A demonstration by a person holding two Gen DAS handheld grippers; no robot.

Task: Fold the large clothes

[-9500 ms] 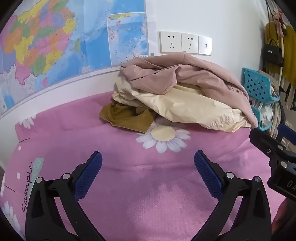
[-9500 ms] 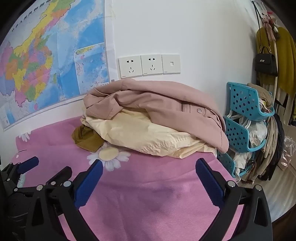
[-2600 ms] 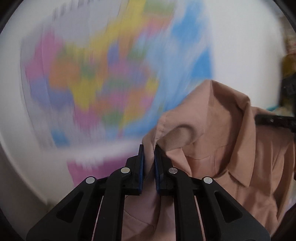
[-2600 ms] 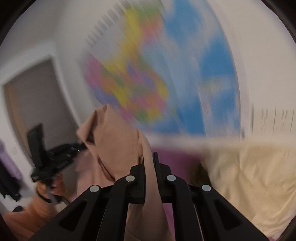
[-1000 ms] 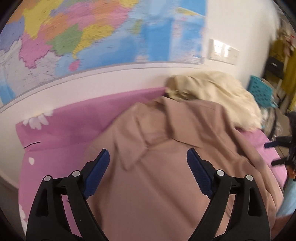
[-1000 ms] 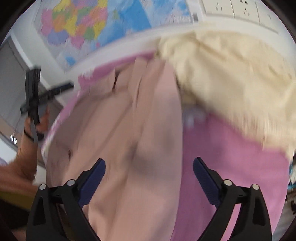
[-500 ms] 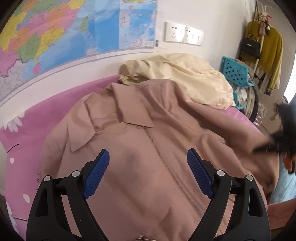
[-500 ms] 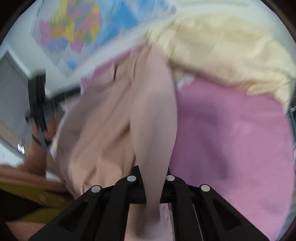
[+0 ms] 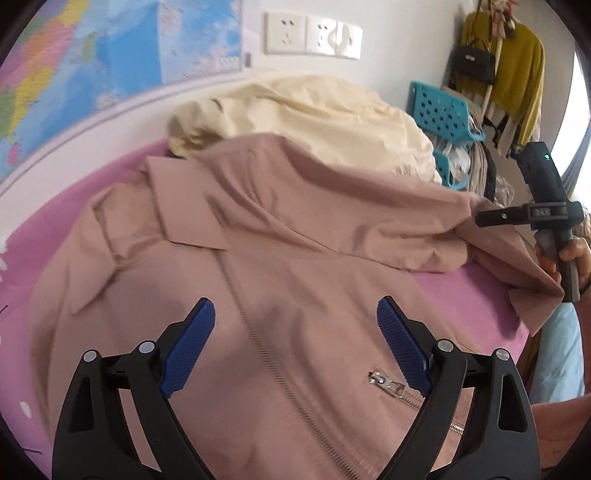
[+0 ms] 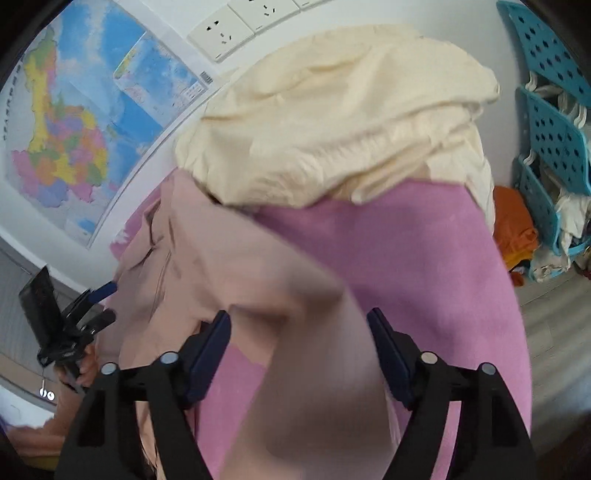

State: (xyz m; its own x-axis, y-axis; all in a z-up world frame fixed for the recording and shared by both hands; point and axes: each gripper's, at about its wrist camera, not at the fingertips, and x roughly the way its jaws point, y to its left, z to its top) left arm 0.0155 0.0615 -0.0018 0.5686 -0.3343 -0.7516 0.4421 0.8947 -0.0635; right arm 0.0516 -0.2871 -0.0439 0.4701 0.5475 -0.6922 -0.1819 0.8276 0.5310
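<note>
A dusty-pink zip jacket (image 9: 295, 258) lies front up on the pink bed sheet (image 9: 461, 295), collar toward the wall. My left gripper (image 9: 295, 319) hovers open over its zipper, with nothing between the pads. One sleeve stretches right toward a hand (image 9: 570, 254) holding the other tool. In the right wrist view that sleeve (image 10: 288, 314) runs loosely between the pads of my right gripper (image 10: 298, 319), whose jaws are opening. The left gripper (image 10: 101, 299) shows at the far left beyond the jacket.
A crumpled cream garment (image 9: 325, 110) is heaped against the wall behind the jacket. Blue plastic baskets (image 10: 554, 129) and an orange cloth (image 10: 513, 229) stand off the bed's right side. Wall sockets (image 9: 310, 35), a map (image 9: 92, 66) and hanging clothes (image 9: 517, 66) line the back.
Half a second ago my right gripper was shut on the sleeve; now its jaws stand apart and the sleeve lies slack between them. My left gripper stayed open and moved lower and nearer over the jacket.
</note>
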